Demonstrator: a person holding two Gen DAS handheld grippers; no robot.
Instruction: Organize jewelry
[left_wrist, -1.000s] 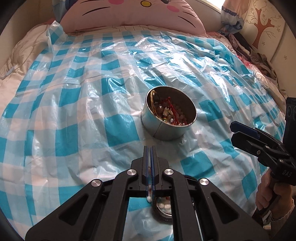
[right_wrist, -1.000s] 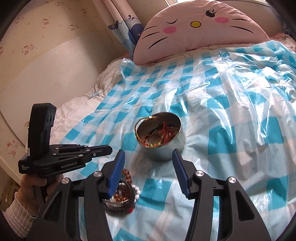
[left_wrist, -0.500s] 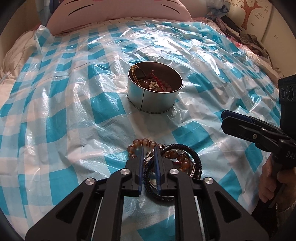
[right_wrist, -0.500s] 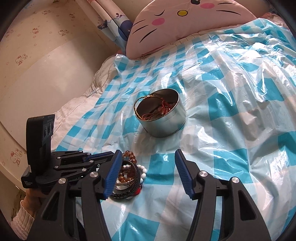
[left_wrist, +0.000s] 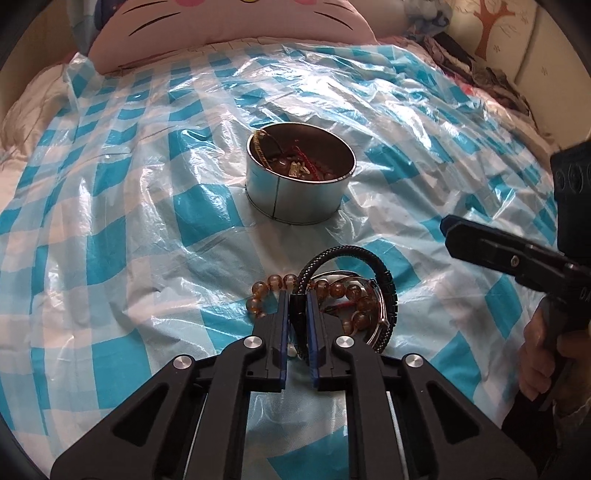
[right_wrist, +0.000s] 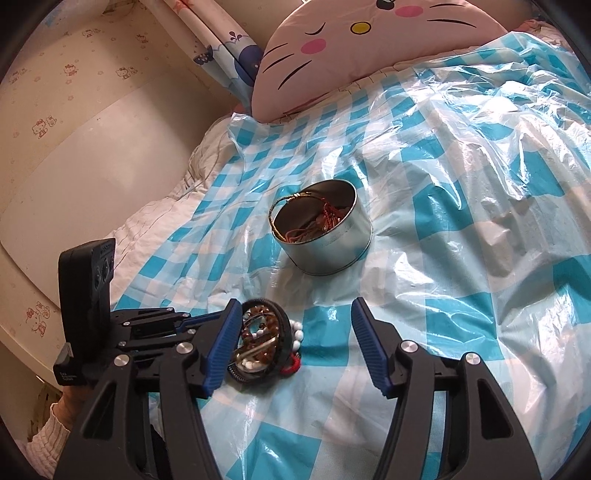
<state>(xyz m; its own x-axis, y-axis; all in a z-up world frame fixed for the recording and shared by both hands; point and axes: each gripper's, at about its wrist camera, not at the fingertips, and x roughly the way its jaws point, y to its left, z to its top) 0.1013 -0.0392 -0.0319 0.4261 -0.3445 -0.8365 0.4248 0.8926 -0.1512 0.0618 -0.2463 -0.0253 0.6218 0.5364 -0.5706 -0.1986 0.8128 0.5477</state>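
A round silver tin (left_wrist: 300, 192) with several chains and red cords inside stands on the blue-checked plastic sheet; it also shows in the right wrist view (right_wrist: 323, 236). My left gripper (left_wrist: 297, 302) is shut on a black braided bracelet (left_wrist: 351, 254), tilting it up off a small pile with a brown bead bracelet (left_wrist: 341, 290) and a metal watch (left_wrist: 380, 314). In the right wrist view the pile (right_wrist: 264, 339) lies beside the left finger of my open, empty right gripper (right_wrist: 293, 317). White beads (right_wrist: 297, 334) and a red piece lie at the pile's edge.
A pink cat-face cushion (right_wrist: 369, 48) lies at the head of the bed. A curtain and wall (right_wrist: 74, 110) stand to the left. Dark clothes (left_wrist: 480, 74) are heaped at the far right. The crinkled plastic sheet (left_wrist: 110, 221) covers the bed.
My left gripper moved forward over the pile and shut on the black braided bracelet, lifting its edge. My right gripper stayed open and drifted slightly nearer the pile.
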